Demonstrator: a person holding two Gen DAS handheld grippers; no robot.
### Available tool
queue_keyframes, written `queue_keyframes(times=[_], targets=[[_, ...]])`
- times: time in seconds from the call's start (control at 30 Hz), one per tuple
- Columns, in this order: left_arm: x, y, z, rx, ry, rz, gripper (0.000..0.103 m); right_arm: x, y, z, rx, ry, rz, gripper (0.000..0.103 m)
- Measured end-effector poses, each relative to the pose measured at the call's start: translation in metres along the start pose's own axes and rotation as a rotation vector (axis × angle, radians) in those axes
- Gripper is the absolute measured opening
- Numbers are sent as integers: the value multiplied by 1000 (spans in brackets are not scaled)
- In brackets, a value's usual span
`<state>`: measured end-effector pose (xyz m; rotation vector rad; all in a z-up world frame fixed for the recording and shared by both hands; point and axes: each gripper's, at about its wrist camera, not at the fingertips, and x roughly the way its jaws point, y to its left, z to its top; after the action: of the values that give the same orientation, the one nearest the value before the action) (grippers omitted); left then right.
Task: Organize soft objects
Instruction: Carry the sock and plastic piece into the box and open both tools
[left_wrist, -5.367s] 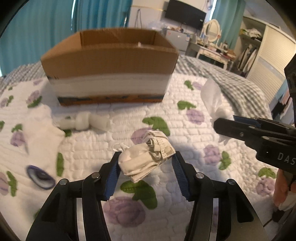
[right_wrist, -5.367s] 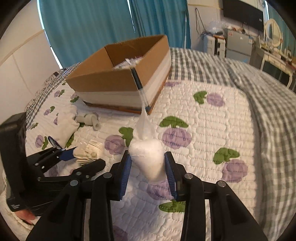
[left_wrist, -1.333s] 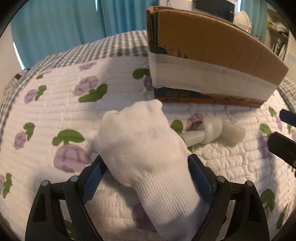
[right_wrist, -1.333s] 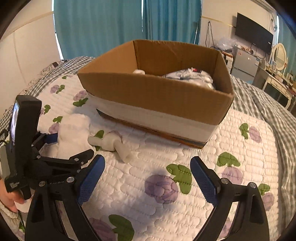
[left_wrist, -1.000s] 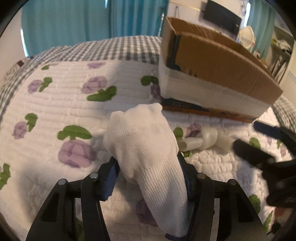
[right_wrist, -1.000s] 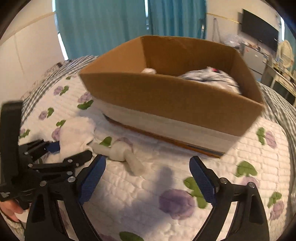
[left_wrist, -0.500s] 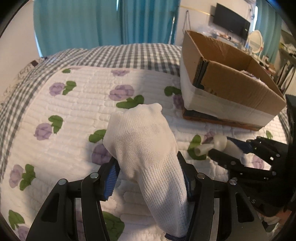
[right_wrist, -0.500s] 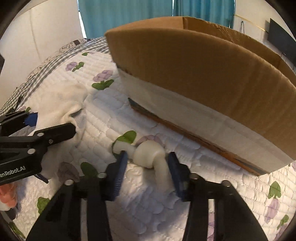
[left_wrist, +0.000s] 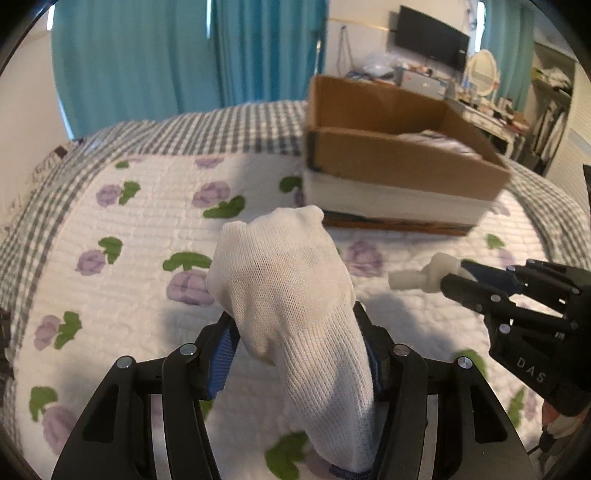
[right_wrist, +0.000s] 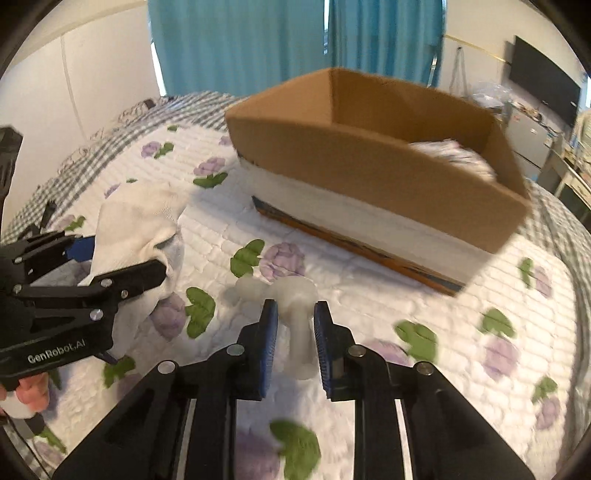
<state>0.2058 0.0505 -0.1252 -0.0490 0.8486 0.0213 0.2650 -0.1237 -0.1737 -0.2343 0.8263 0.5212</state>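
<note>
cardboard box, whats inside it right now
Inside the cardboard box, a pale bundle shows above the near wall at the right end. It is blurred, so what it is stays unclear. The box walls hide the floor and anything lower.

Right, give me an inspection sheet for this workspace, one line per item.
Surface: white quilt with purple flowers and green leaves, over a grey checked bedspread.
Job's things: white sock held off the quilt; knotted white piece held off the quilt; open cardboard box on the quilt with soft items already inside.
Clutter: nothing seen on the quilt.
Grippers: left gripper shut on the white sock; right gripper shut on the knotted white piece.
Cables: nothing seen on the bed; thin wires hang on the far wall.
Surroundings: teal curtains, wall television, oval mirror over a cluttered dresser.
</note>
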Motion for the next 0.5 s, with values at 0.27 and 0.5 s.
queue_keyframes(times=[0.27, 0.5], targets=[[-56, -25, -2, 58, -64, -52, 56, -79, 9, 1, -16, -98, -31, 20], [-97, -32, 20, 66, -136, -97, 56, -155, 7, 24, -21, -226, -53, 20]])
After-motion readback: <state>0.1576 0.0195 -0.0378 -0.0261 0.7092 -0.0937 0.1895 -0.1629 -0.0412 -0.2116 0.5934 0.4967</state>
